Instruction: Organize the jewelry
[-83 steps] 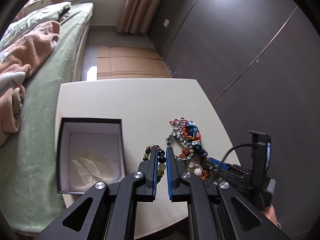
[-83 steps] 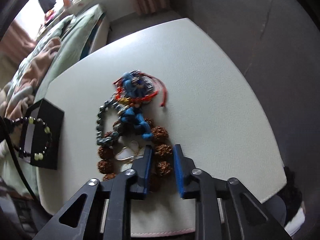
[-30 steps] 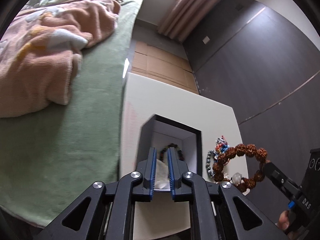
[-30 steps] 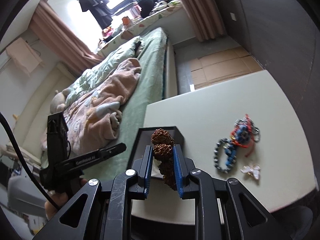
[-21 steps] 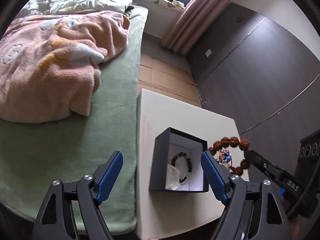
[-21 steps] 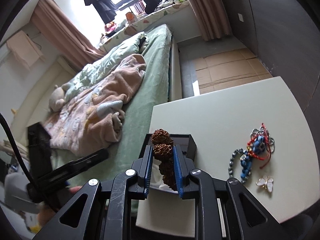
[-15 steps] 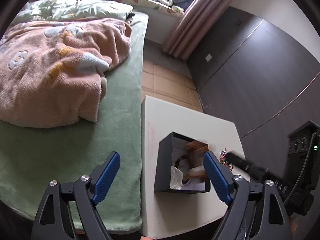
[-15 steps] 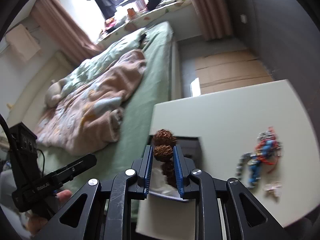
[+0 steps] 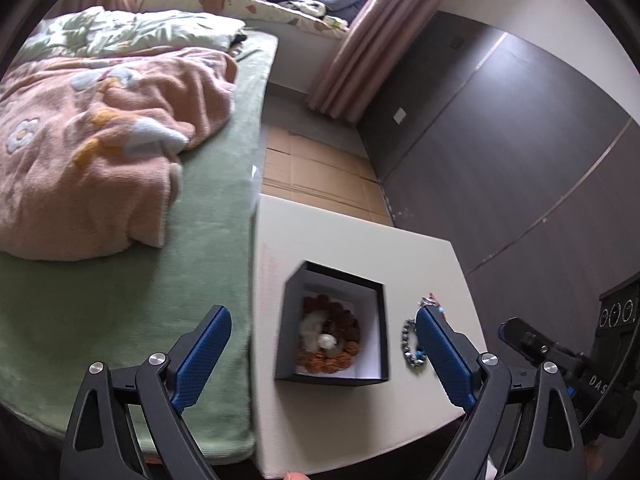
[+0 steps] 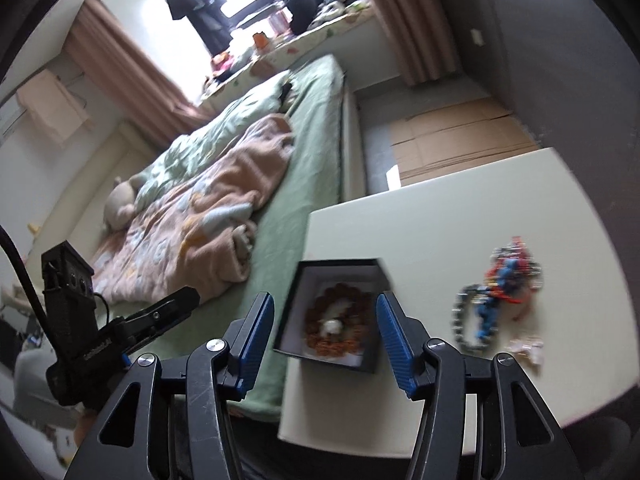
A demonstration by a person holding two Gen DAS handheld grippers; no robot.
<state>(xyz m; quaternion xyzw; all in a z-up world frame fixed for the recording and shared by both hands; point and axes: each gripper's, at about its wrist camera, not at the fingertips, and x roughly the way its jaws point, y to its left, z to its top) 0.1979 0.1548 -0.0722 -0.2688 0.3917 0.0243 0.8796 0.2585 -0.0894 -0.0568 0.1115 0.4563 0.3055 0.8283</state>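
Beside a green bed [image 9: 120, 280], white table [image 9: 320, 240] holds black box [image 9: 376, 360]; both grippers' fingers [image 9: 200, 356] opening, empty.

- Your left tongs [image 9: 322, 354] have black angular arms, silver round screws at the pivots and blue ribbed pads [image 9: 200, 354].
- Your right tongs [image 10: 325, 338] match: black frame, silver screws, blue textured pads [image 10: 394, 344].
- A black cable curves beside one black handle with white lettering.

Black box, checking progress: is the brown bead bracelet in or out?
In: the brown bead bracelet lies coiled on the black box's white lining.
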